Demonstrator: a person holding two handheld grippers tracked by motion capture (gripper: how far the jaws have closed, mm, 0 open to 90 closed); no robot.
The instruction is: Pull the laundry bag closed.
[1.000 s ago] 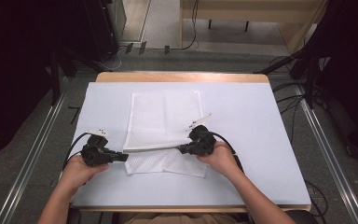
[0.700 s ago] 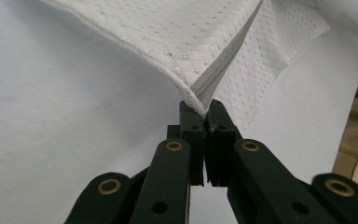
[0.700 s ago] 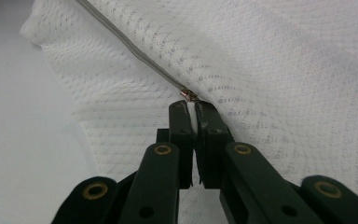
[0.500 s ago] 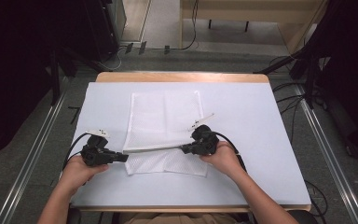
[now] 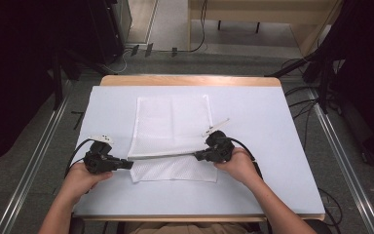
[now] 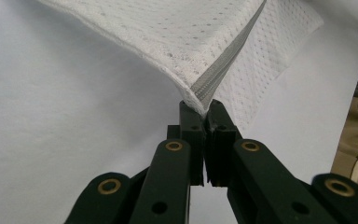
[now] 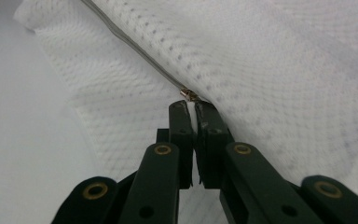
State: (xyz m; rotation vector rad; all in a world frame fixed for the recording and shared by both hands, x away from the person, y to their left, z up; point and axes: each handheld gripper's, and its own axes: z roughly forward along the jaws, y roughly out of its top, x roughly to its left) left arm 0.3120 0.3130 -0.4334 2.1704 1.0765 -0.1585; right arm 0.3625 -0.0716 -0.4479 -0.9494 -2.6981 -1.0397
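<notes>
On the worktop [image 5: 272, 126], both hand-held grippers, left [image 5: 128, 165] and right [image 5: 198, 156], stay pinching the mesh zipper bag [image 5: 173, 122]; its zipper edge has lifted slightly.

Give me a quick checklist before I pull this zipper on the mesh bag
1. Left gripper shut on the mesh bag at the zipper's end: ok.
2. Right gripper shut at the zipper slider: ok.
3. Pull tab itself between the right pads: cannot tell.
4. Zipper line taut between the grippers: ok.
5. Rest of the bag lies flat on the table: ok.
</notes>
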